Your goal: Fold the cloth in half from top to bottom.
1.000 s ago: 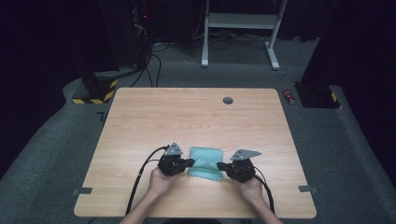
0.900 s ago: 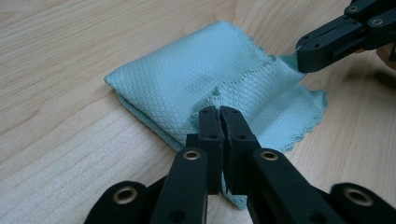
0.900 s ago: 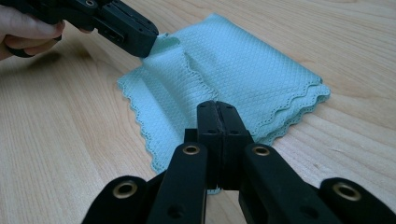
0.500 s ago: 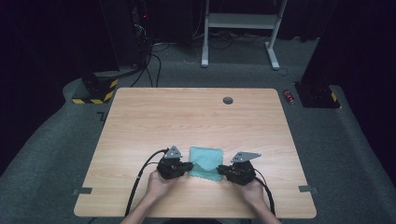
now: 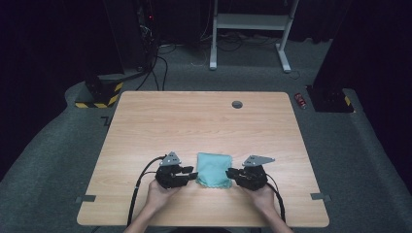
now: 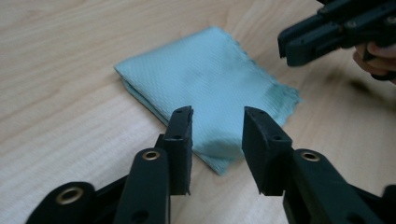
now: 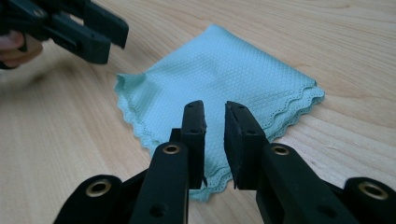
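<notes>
A folded teal cloth (image 5: 214,169) lies flat on the wooden table (image 5: 194,121), near its front edge. My left gripper (image 5: 193,174) is at the cloth's left side. In the left gripper view its jaws (image 6: 218,116) stand apart over a folded corner of the cloth (image 6: 205,79); they have just been opening and the pads do not press on it. My right gripper (image 5: 229,173) is at the cloth's right side. Its jaws (image 7: 215,109) show a narrow gap above the scalloped edge of the cloth (image 7: 219,70) and have just opened a little.
A round grommet hole (image 5: 237,104) sits near the table's far edge. On the floor behind are a white desk frame (image 5: 248,22), a yellow-black striped base (image 5: 99,94) and a small red object (image 5: 301,100). Cables trail from both grippers toward the front edge.
Both grippers' jaws have parted, the left more than the right, and the cloth now rests loose on the table. The hands have barely shifted.
</notes>
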`<state>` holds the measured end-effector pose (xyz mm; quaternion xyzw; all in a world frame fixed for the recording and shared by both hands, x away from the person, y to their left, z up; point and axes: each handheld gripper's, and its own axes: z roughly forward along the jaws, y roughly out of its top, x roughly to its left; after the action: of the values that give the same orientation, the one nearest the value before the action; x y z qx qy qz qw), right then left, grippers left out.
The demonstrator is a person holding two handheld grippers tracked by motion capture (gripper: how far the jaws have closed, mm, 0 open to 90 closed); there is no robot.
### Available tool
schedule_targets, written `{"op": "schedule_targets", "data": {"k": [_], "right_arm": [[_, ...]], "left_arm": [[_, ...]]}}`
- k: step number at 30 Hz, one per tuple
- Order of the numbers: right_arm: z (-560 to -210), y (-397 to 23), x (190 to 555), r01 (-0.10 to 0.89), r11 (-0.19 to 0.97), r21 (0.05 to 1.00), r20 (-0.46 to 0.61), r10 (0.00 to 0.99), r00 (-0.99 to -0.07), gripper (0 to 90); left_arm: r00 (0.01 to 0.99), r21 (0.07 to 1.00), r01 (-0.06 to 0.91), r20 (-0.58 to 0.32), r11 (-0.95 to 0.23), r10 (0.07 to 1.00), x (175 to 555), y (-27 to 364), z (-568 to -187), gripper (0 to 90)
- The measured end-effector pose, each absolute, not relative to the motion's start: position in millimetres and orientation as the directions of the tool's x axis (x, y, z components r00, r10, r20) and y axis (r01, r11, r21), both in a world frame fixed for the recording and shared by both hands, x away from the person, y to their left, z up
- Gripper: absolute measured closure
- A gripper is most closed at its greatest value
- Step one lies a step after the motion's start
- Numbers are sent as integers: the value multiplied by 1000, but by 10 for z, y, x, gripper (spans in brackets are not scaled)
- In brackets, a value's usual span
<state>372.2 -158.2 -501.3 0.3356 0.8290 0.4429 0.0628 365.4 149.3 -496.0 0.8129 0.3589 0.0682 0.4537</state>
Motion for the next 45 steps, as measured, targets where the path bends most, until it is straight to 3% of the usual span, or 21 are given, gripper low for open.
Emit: {"op": "schedule_targets", "data": {"k": [10, 23, 35, 45], "right_arm": [[-5125, -1427, 3740, 512, 439, 738, 149, 634, -759, 731], [-5215, -1440, 3566, 443, 513, 735, 29, 629, -777, 596], [-5166, -1520, 3546, 439, 504, 744, 24, 636, -771, 566], [-5053, -1750, 3622, 471, 404, 784, 86, 680, -728, 568]], "left_arm": [[720, 736, 532, -132, -419, 681, 3775, 1189, -5081, 560], [726, 718, 510, -66, -473, 684, 3563, 1289, -5183, 501], [713, 735, 527, -111, -425, 692, 3479, 1427, -5158, 462], [660, 772, 541, -142, -334, 738, 3491, 1675, -5069, 445]]}}
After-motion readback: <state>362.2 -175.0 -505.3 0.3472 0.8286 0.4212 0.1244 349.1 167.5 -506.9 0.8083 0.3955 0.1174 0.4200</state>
